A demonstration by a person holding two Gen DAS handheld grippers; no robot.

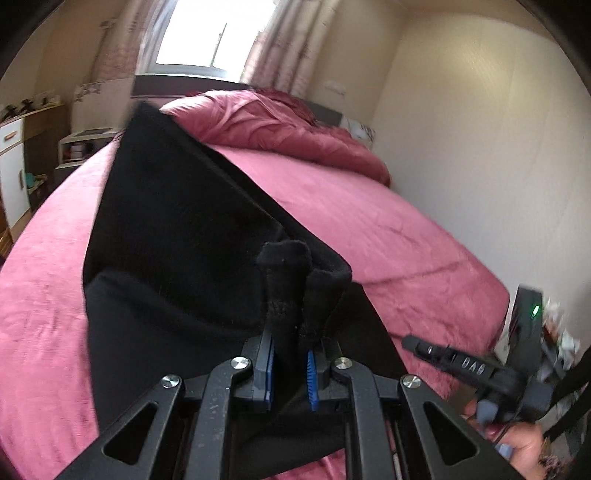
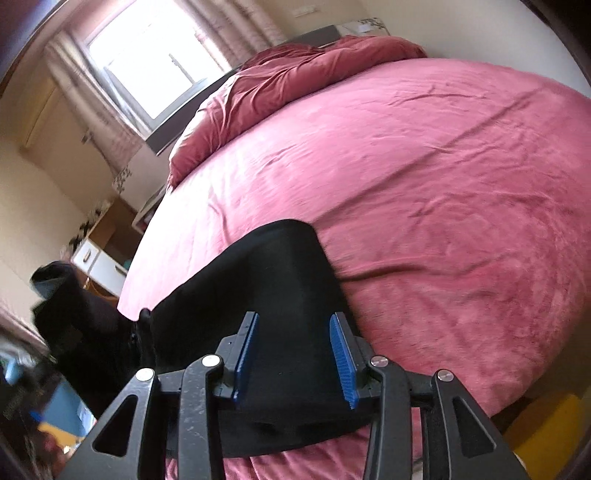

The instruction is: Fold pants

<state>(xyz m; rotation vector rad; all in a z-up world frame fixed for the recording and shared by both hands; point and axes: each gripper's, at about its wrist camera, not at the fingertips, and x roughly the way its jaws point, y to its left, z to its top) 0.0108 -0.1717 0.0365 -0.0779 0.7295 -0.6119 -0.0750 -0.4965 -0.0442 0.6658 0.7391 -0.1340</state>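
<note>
Pants lifted for a fold at the bed's near edge

Left gripper [image 1: 290, 363] pinches the black pants [image 1: 177, 221] up off the bed [image 1: 369, 221]; right gripper [image 2: 293, 354] stands spread over them, gripping nothing.

Black pants [image 1: 177, 229] on a plain pink bedspread [image 2: 424, 177]; tongs' pads [image 2: 343, 362] blue.

pink bed [image 2: 424, 177] is taking up the room, crumpled duvet [image 1: 280, 125] sitting by the window [image 1: 210, 33], white cabinet [image 1: 11, 173] standing off left
</note>
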